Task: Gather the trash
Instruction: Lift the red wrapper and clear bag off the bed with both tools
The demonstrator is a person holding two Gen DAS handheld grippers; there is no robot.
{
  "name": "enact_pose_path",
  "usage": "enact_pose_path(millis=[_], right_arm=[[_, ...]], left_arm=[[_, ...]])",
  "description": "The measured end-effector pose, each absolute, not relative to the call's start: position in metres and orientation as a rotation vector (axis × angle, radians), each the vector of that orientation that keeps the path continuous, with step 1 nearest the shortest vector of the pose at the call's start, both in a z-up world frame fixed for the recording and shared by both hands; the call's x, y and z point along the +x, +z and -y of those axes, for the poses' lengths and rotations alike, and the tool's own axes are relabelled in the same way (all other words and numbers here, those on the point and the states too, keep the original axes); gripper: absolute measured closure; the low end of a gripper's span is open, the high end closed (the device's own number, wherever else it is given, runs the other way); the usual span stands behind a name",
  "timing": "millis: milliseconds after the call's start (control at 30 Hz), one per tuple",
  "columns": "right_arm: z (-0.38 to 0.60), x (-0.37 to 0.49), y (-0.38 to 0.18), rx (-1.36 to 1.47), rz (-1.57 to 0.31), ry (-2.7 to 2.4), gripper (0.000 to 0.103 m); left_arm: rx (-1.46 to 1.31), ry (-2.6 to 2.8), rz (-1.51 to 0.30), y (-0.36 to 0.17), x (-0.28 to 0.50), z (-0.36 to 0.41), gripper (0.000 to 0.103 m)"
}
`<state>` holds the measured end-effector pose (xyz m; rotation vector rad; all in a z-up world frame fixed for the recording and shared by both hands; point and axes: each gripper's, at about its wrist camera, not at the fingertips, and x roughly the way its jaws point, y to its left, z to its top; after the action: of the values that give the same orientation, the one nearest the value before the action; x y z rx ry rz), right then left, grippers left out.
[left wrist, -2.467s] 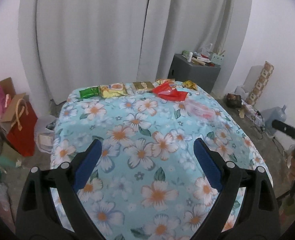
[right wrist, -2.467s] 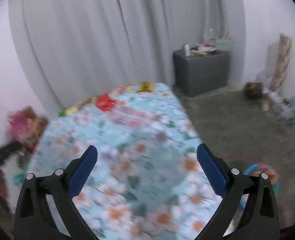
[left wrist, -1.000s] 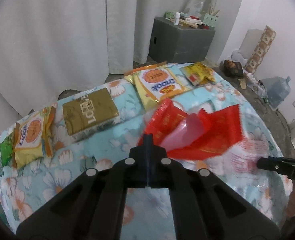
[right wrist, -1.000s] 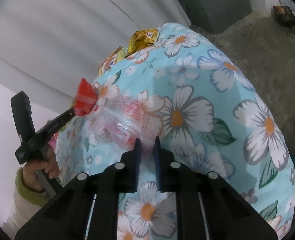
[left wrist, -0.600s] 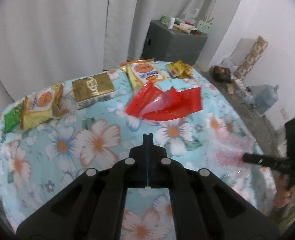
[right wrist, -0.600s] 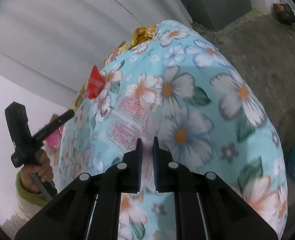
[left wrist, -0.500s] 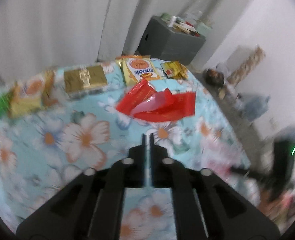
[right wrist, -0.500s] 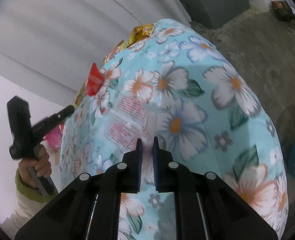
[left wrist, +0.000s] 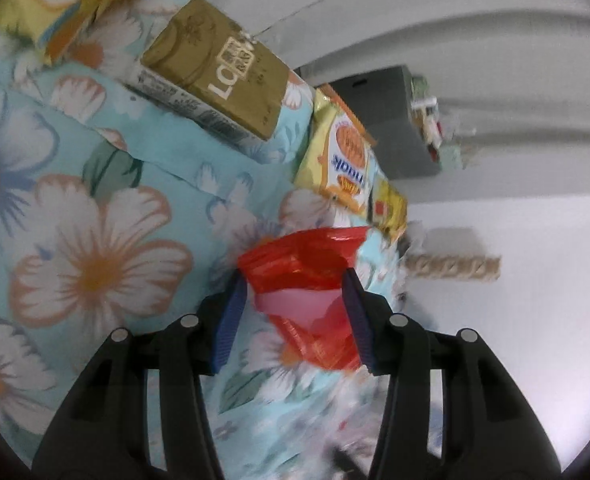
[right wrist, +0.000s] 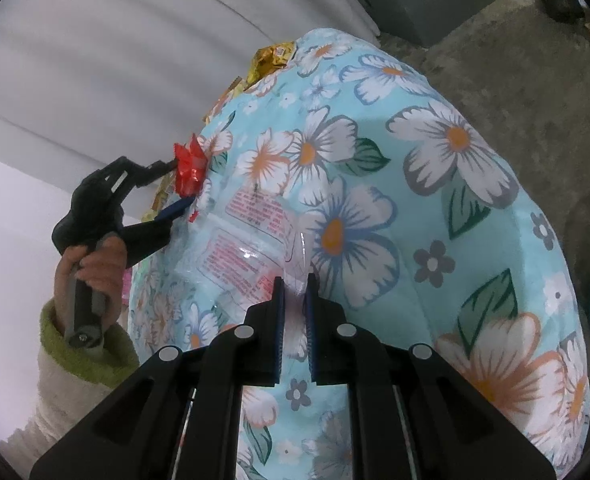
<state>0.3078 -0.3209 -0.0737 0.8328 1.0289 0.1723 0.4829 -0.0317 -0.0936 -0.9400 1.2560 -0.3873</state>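
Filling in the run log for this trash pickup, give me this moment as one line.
left gripper: open around red wrapper | right gripper: shut on clear plastic bag | surface: floral tablecloth

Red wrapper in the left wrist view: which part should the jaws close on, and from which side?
Best on the crumpled upper bunch of the red wrapper, coming in low along the tablecloth from the near side, as the left gripper is already lined up. The wrapper stands up in folds there, between the open jaws, so there is likely enough bulk to pinch; its flatter lower flap looks harder to catch.
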Motion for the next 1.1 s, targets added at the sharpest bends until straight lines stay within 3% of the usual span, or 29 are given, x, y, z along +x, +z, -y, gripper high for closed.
enact_pose_path(millis=[100,167,267,333,733,1100], right_arm=[[0.322,0.307,-0.076,0.848,-1.027,0.182,0.093],[0.323,0.306,-0.077,0.851,-1.026,0.186,0.093],[0.324,0.305,-0.077,0.859,-1.023,0.192,0.093],[0.324,0.304,-0.076,0.856,-1.022,0.194,0.093],[0.318,0.284,-0.059,0.851,-1.016,0.239,0.094],[0.295,0.257,-0.057,0.853,-1.066,0.276,0.096]], left_arm=[[-1.047,-0.359,-1.24,-0.103,0.482,0.026,0.06],[-1.03,-0.317,-1.23,-0.104,0.478,0.027,0.082],[-1.016,-0.291,-1.215,-0.107,0.473,0.027,0.095],[-1.021,-0.301,-1.199,-0.106,0.469,0.023,0.097],[-0.847,-0.373,-1.08,-0.052,0.397,-0.025,0.103],[-0.767,-0.383,-1.056,-0.053,0.3,-0.082,0.103]])
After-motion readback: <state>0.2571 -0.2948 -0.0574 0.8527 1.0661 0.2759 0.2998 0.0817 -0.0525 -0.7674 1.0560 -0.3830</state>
